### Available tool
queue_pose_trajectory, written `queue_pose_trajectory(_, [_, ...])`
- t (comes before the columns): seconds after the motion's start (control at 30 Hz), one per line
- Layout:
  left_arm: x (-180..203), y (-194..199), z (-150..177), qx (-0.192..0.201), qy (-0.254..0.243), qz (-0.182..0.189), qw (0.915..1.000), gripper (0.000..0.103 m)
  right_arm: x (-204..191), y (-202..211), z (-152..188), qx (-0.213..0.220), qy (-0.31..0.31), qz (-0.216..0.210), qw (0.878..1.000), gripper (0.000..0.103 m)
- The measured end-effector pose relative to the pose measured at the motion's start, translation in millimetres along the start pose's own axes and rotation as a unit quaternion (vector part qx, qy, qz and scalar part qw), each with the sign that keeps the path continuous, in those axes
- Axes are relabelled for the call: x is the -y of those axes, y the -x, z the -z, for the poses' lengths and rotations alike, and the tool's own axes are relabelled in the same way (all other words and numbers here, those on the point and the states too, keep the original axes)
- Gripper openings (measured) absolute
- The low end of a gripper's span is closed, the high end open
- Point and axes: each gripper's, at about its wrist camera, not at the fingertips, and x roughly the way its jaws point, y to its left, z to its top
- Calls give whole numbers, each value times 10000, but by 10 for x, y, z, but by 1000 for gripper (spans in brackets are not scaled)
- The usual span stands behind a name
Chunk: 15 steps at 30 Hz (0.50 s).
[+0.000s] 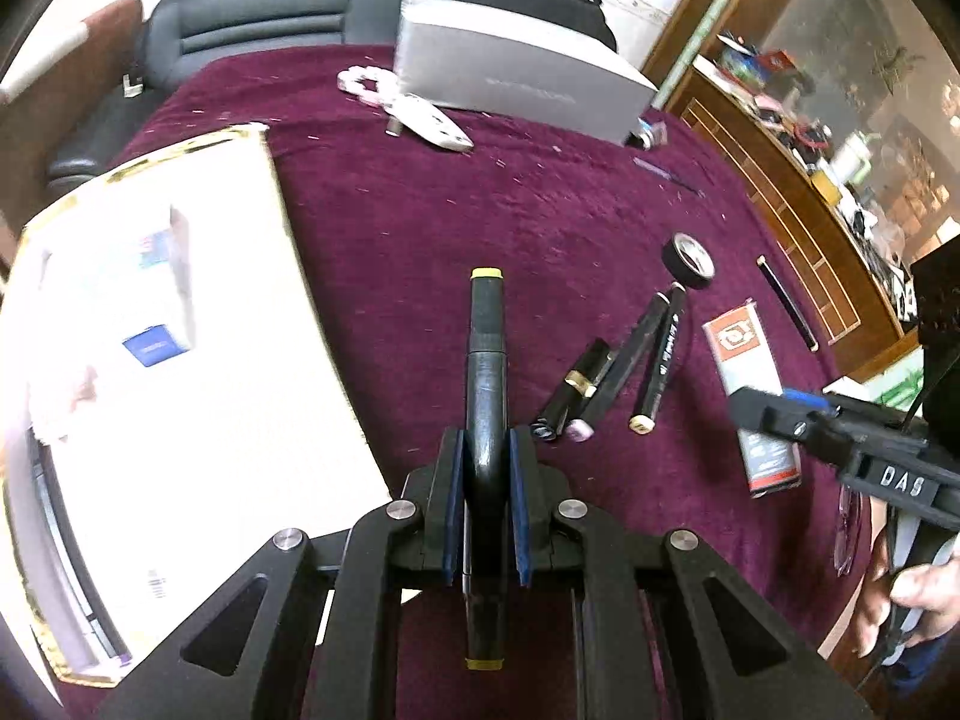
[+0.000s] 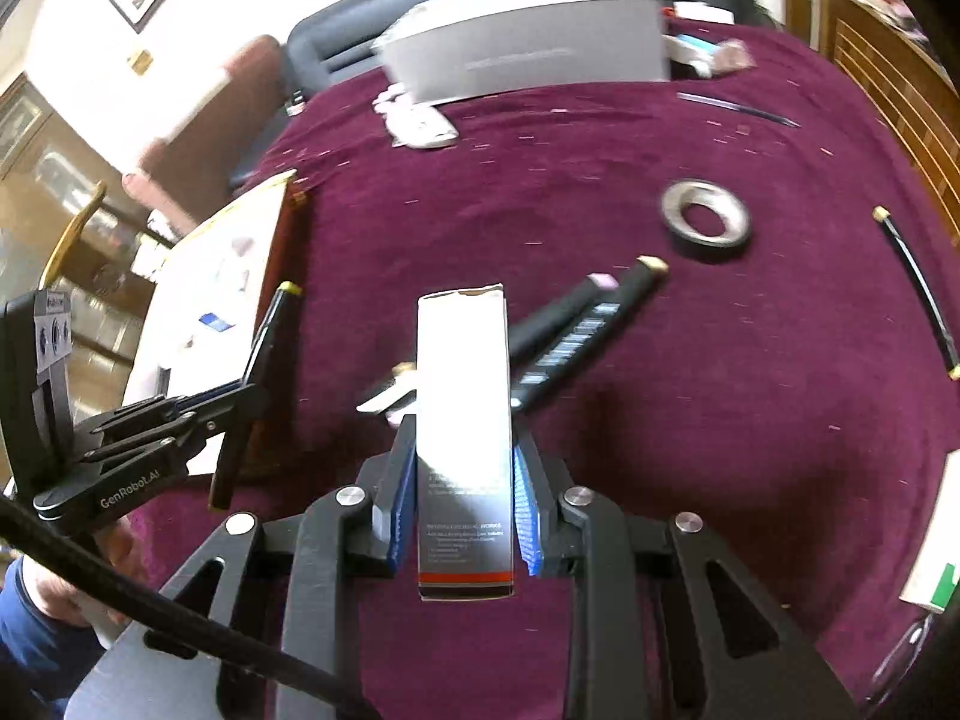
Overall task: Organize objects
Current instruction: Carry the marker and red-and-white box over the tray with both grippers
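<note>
Your left gripper (image 1: 486,474) is clamped on a black marker with yellow end caps (image 1: 485,372), held above the maroon cloth (image 1: 480,198) with its far cap pointing away from you. Your right gripper (image 2: 465,480) has its blue pads squeezed on a tall narrow carton (image 2: 463,396). Only the left cam shows that carton's orange and white printed face (image 1: 735,348); the right cam gets its plain white side. The left cam also picks up the loose black markers (image 1: 630,354) lying fanned on the cloth just left of the carton, and a tape roll (image 1: 690,261) beyond them. The right cam shows the marker hanging beside the white box (image 2: 222,276) at left, which the left cam blows out to glare.
</note>
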Motion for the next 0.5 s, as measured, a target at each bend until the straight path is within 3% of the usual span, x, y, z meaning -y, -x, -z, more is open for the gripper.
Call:
queue_pose_trajectory(0.27, [-642, 342, 112, 236, 570, -158, 9980, 11, -729, -244, -16, -145, 534, -308, 9980, 25])
queue_pose_trajectory(0.5, [-1092, 393, 225, 245, 1041, -287, 9938, 12, -1322, -480, -88, -279, 960, -473, 9939, 25])
